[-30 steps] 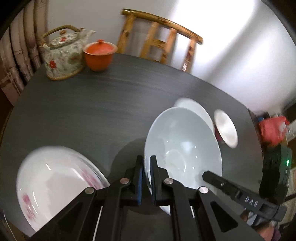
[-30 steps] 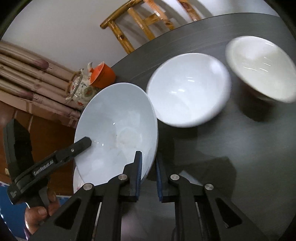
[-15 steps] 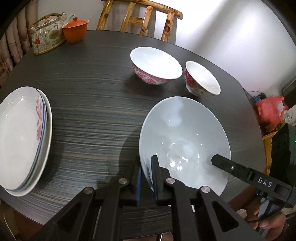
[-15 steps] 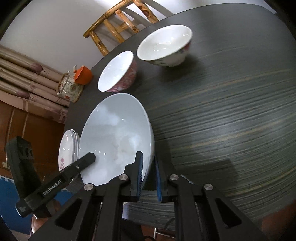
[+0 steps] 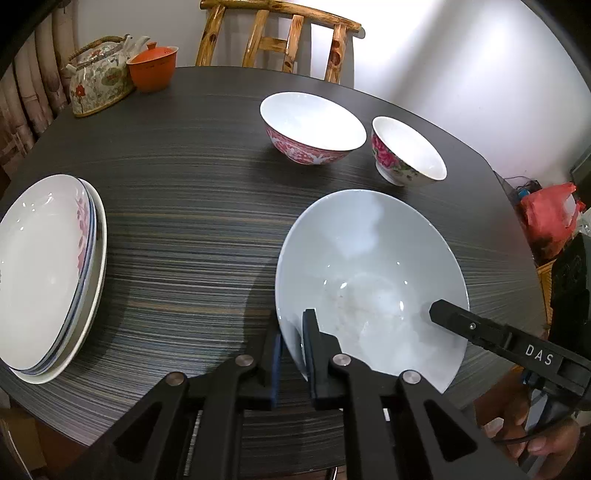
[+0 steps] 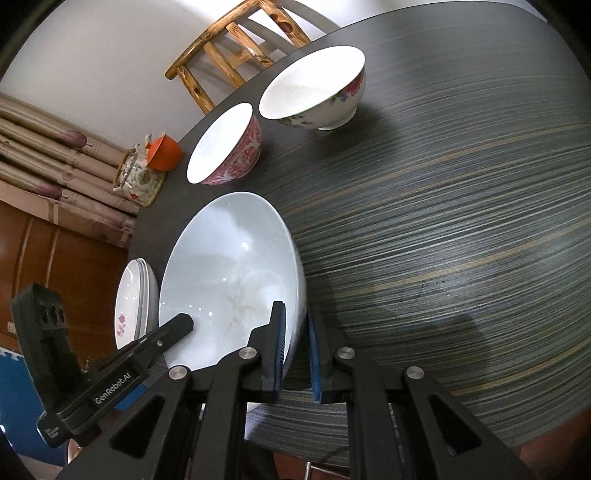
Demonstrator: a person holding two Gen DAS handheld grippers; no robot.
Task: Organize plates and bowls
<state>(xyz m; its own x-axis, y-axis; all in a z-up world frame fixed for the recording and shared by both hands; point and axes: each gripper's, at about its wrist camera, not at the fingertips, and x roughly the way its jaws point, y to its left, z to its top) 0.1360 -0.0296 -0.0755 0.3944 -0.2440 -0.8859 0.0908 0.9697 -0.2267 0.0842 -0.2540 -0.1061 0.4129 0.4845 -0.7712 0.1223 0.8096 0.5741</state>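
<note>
While a white wall closes off the room behind it, the dark striped desk [image 5: 184,229] curves round at its far edge, where a wooden chair [image 5: 280,33] stands. Folded curtains hang past the desk's left edge. At that left edge sits a stack of plates [image 5: 48,273], white with a pink flower pattern, nothing on the top one. At the far left corner a flowered teapot [image 5: 98,83] stands just beside an orange lidded cup [image 5: 153,70]. Toward the far right edge two flowered bowls, a wider pink bowl [image 5: 310,125] and a smaller rose bowl [image 5: 406,151], stand near each other, both empty. By the near edge is the large pale bowl [image 5: 369,280], plain and glossy, with faint smears inside. The left hand-held gripper [image 5: 293,354] is clenched on its near-left rim, and the right hand-held gripper [image 6: 295,347] is clenched on the opposite rim.
</note>
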